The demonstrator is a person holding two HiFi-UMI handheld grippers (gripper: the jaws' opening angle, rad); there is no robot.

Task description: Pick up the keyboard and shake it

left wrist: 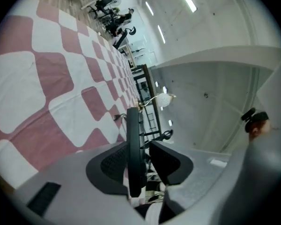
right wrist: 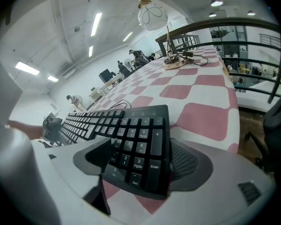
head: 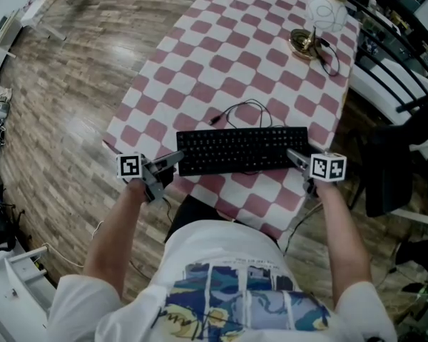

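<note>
Far left: wood floor (head: pixel 71 105), nothing on it near the table (head: pixel 221 55) edge. The table has a red-and-white check cloth.

Left gripper (head: pixel 172 161): at the keyboard's left end, marker cube just off the table's near-left corner. In the left gripper view the keyboard runs edge-on between its pads (left wrist: pixel 110 165). One pad sits against one face and a sliver of gap shows at the other, so the jaws are spread around it and not clamped.

Keyboard (head: pixel 242 148): black, full-size, lying crosswise on the near part of the table with its long side along the near edge. Can't tell whether it is clear of the cloth.

Cable (head: pixel 242 109): loops on the cloth just behind the keyboard's middle, with the plug end lying loose to the left. It touches nothing else.

Right gripper (head: pixel 296 157): on the number-pad end. In the right gripper view that end fills the gap and its pads (right wrist: pixel 185 161) press on both faces, so it is pinching the keyboard.

Far right corner of the table: lamp (head: pixel 321 20) with a brass base and white globe shade. Its lamp cord (head: pixel 332 59) trails toward the right edge, well apart from the keyboard.

Off the table's right side: black chair (head: pixel 385 169), close to the right forearm and beside the table edge.
</note>
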